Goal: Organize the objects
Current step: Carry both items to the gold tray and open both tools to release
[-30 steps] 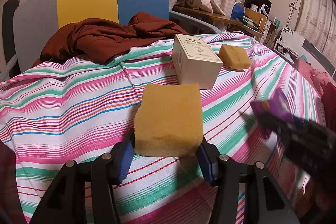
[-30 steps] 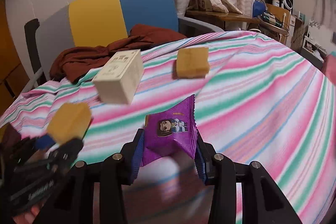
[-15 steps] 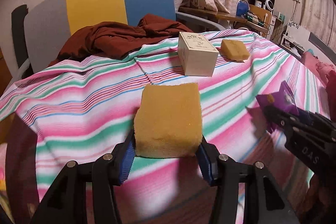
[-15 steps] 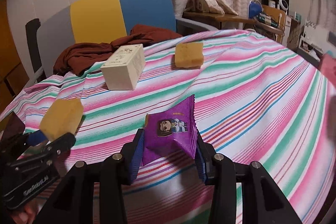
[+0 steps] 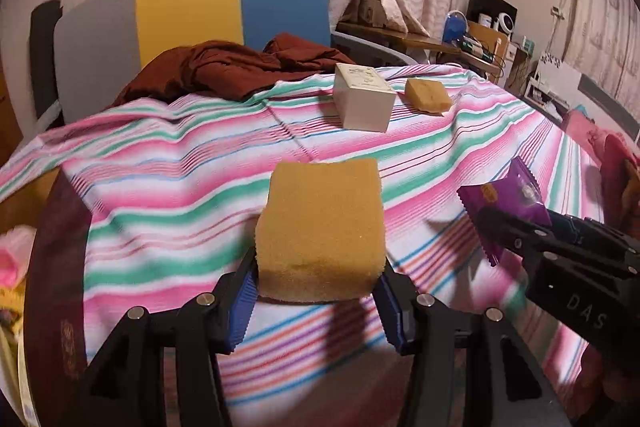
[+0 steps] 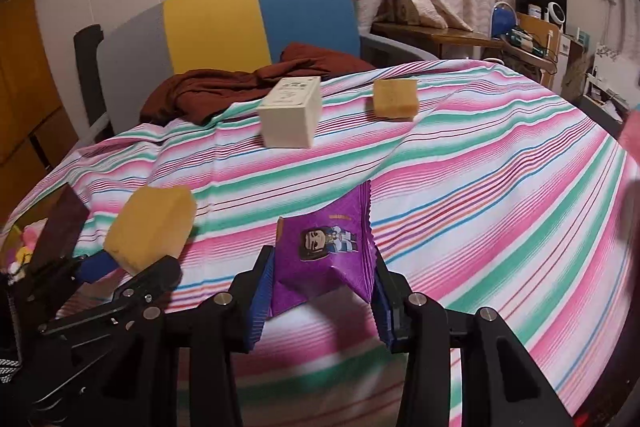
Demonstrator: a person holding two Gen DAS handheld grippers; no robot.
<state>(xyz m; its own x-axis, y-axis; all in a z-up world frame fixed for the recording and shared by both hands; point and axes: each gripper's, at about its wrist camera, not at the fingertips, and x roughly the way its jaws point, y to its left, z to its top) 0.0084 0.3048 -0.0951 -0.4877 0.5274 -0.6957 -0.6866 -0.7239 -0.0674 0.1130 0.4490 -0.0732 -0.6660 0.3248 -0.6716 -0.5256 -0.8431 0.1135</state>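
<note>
- Two things are carried at this moment: a yellow sponge [image 5: 320,227] and a purple snack packet [image 6: 326,247], both lifted above the striped tablecloth [image 5: 180,187] at its near edge.
- The left gripper [image 5: 316,291] is closed on the yellow sponge; its blue pads press the two sides of the lower part.
- The right gripper [image 6: 320,291] is closed on the purple snack packet, which stands upright between the pads and is a little crumpled at the bottom.
- Taking the white box [image 5: 362,99] as landmark: both held things are well apart from it, on the near side, the sponge more to the left and the packet more to the right.
- A second sponge [image 5: 428,95] lies just beside the white box, on its right.
- A brown cloth [image 5: 224,67] lies behind the box to the left, against the chair [image 5: 232,3].
- I judge the step in hand is the transport of both things, not yet the placing.
- The next move probably calls for choosing a free place on the cloth, maybe near the box and the other sponge, lowering each thing until it rests, and only then opening.
- The packet is light and soft, so it may fall over when released.
</note>
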